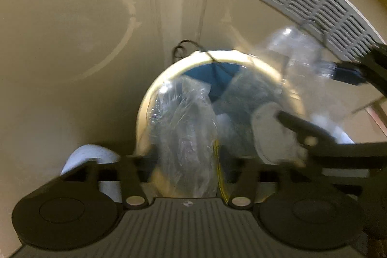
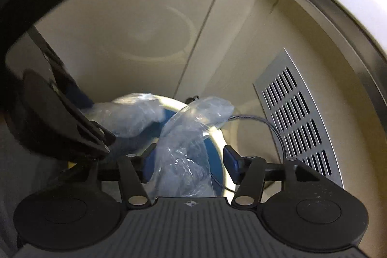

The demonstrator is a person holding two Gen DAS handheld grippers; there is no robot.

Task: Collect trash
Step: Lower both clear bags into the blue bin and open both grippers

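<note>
A round white bin (image 1: 145,108) with a blue liner (image 1: 212,79) stands on the beige floor; in the right wrist view its rim (image 2: 219,137) shows under the plastic. My left gripper (image 1: 191,161) hangs over the bin with its jaws wide apart, and crumpled clear plastic (image 1: 186,132) lies between them. My right gripper (image 2: 188,163) is open, blue pads (image 2: 232,162) apart, with a clear plastic bag (image 2: 186,149) rising between them. In the left wrist view the right gripper (image 1: 348,74) sits at the right with clear plastic (image 1: 297,47).
A grey slotted floor vent (image 1: 314,4) lies right of the bin; it also shows in the right wrist view (image 2: 300,122). A thin dark cable (image 2: 271,125) curls beside the bin. A white rolled item (image 1: 89,156) sits left of the bin.
</note>
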